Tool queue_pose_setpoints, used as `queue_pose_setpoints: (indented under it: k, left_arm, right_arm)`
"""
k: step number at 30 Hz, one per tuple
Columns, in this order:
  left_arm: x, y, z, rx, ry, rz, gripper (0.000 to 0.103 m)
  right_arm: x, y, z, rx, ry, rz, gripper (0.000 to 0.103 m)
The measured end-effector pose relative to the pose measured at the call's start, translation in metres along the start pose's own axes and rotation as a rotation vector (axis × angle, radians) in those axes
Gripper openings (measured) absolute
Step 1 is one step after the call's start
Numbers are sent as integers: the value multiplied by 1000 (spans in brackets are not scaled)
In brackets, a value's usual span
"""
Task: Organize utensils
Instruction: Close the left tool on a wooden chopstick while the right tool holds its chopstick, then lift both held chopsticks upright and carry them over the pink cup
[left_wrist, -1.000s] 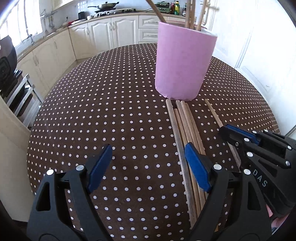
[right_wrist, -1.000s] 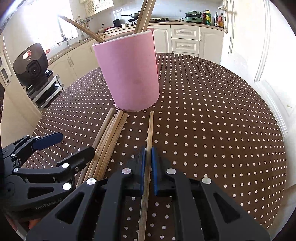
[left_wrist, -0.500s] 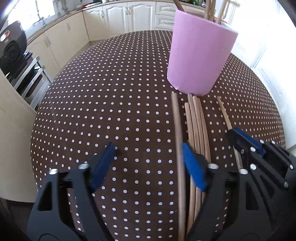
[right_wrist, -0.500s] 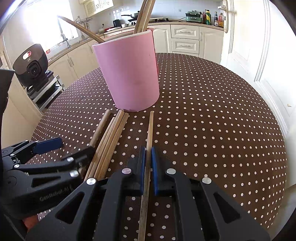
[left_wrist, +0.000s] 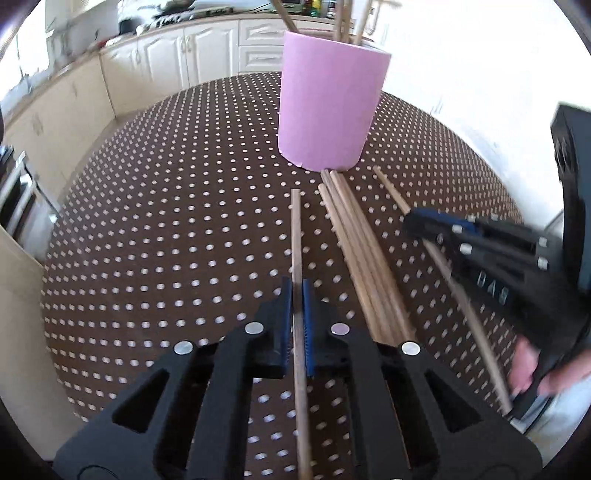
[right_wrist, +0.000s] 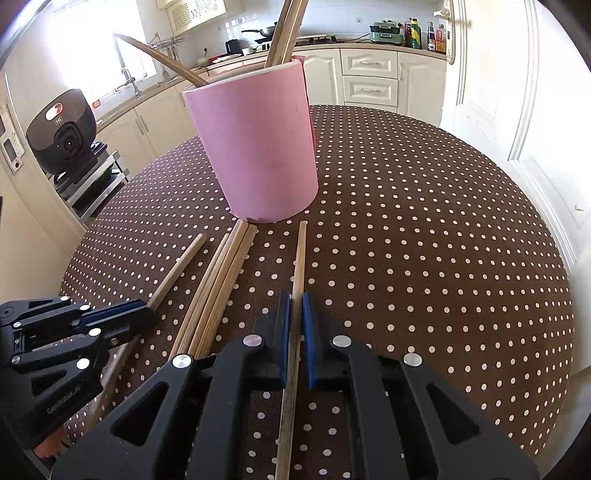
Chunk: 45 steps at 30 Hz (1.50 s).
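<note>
A pink cup (left_wrist: 328, 110) (right_wrist: 258, 147) with several wooden sticks in it stands on the dotted brown table (left_wrist: 166, 221). A bundle of chopsticks (left_wrist: 354, 251) (right_wrist: 221, 280) lies in front of it. My left gripper (left_wrist: 295, 282) (right_wrist: 129, 325) has its jaws closing, and the pads press on a single chopstick (left_wrist: 295, 229) (right_wrist: 181, 262) lying left of the bundle. My right gripper (right_wrist: 295, 295) (left_wrist: 417, 225) is shut on another chopstick (right_wrist: 300, 258) (left_wrist: 391, 192) right of the bundle. Both held sticks point at the cup.
A black appliance (right_wrist: 62, 133) sits on a metal rack beyond the table's left edge. Cream kitchen cabinets (right_wrist: 369, 81) line the back and a white door (right_wrist: 498, 110) is at the right. A person's hand (left_wrist: 532, 373) grips the right tool.
My left gripper's jaws went from wide open to shut around the leftmost chopstick, which now lies apart from the bundle. The right gripper has not moved.
</note>
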<state>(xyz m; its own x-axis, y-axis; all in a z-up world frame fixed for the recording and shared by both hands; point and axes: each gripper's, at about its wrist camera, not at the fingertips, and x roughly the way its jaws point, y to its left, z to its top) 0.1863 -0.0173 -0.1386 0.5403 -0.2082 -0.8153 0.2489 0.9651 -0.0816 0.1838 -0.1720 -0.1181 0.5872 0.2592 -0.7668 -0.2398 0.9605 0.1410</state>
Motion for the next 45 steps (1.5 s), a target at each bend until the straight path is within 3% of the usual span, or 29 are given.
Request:
queue_pose_setpoints:
  k: [12,25,38,45]
  left_arm:
    - [10,7,15,-58,-12,73,8]
    - [12,20,12,-129,-71,38,6]
    - [-28,34,11,-148,-205,26,6]
    - [-53,36,20,-128,-293,-16,6]
  right_arm:
    - [2,9,-1,-3,1,-22,6]
    - [-1,6,-2,29,-17,-19,6]
    - [-40,-7,1,122,-187,97,5]
    - [-65,-11,7,153,-283,115,5]
